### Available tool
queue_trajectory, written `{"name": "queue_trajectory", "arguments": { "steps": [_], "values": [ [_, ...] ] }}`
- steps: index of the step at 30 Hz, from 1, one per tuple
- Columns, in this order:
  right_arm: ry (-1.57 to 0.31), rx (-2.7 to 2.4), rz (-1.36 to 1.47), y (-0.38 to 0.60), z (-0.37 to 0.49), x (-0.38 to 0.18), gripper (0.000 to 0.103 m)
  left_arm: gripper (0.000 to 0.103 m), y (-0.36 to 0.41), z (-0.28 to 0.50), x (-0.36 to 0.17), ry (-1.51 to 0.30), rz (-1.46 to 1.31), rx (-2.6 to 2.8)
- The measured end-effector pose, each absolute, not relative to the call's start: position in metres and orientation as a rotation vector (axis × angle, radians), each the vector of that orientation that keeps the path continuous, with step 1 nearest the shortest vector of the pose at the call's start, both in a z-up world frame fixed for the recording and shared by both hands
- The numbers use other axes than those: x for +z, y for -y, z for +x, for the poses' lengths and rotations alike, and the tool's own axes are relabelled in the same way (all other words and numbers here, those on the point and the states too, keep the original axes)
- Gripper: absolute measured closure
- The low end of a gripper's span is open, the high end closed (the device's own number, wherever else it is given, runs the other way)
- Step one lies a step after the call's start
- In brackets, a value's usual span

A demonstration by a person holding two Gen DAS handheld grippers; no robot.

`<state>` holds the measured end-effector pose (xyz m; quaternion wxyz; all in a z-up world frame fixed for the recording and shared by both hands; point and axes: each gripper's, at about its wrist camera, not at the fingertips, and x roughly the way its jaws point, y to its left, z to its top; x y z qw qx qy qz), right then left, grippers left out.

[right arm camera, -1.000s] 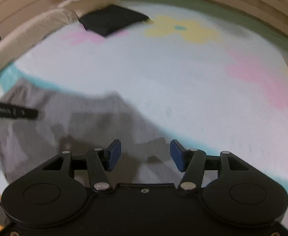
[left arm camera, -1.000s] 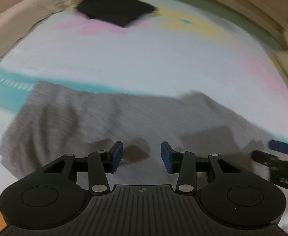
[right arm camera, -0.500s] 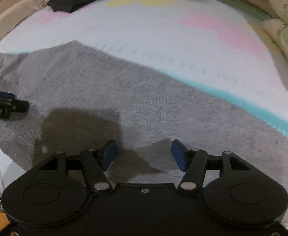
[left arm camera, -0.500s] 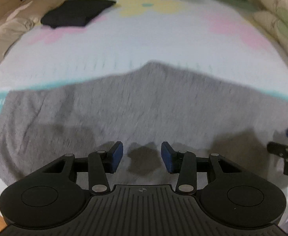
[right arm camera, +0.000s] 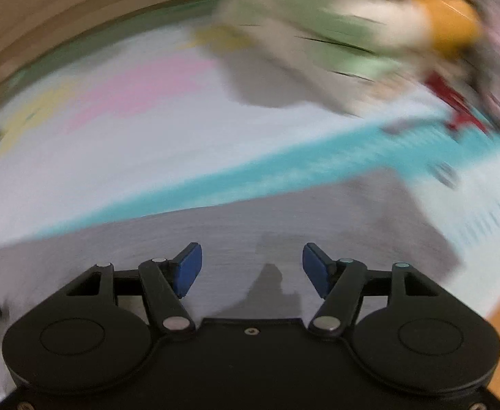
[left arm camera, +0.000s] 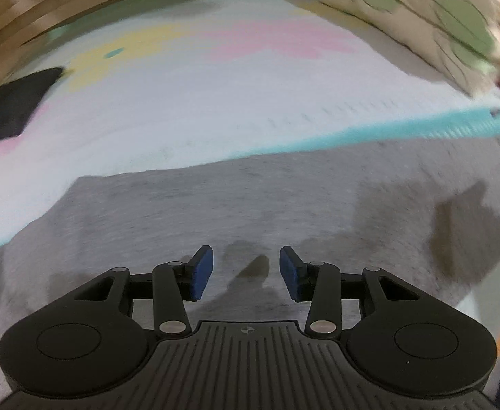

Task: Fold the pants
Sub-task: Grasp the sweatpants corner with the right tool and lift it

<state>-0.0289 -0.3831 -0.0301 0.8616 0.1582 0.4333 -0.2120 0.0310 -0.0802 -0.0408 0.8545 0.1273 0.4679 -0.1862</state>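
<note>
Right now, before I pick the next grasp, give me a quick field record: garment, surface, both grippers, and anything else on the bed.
garment: grey pants, lying spread flat
surface: bed sheet, white with pink and yellow patches and a teal stripe
left gripper: open, nothing between the pads, over the grey fabric
right gripper: jaws opening, nothing between them, over the grey fabric
other items: dark folded cloth at far left; patterned pillows at far right
image quality: heavy motion blur

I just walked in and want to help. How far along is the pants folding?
The grey pants lie flat on the flowered bedsheet; no finished fold shows. Neither left tongs nor right tongs, jaws opening, grip cloth. The folding itself looks left to do.
</note>
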Motion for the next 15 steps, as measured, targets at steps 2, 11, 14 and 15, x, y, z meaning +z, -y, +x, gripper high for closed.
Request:
{"name": "queue_trajectory", "arguments": {
  "steps": [2,11,14,15],
  "values": [
    [-0.897,-0.528,0.410,0.409,-0.044,-0.035,0.035,0.061,0.089,0.031,-0.051,-1.015,0.295,-0.416],
    [-0.840,-0.668,0.873,0.498,-0.110,-0.074,0.057,0.060,0.093,0.038,-0.064,-1.035,0.310,-0.427],
    [-0.817,-0.664,0.933,0.504,-0.112,-0.083,0.057,0.060,0.088,0.041,-0.064,-1.046,0.292,-0.435],
    [-0.817,-0.670,0.945,0.506,-0.113,-0.086,0.056,0.060,0.087,0.041,-0.064,-1.049,0.286,-0.436]
  ]
}}
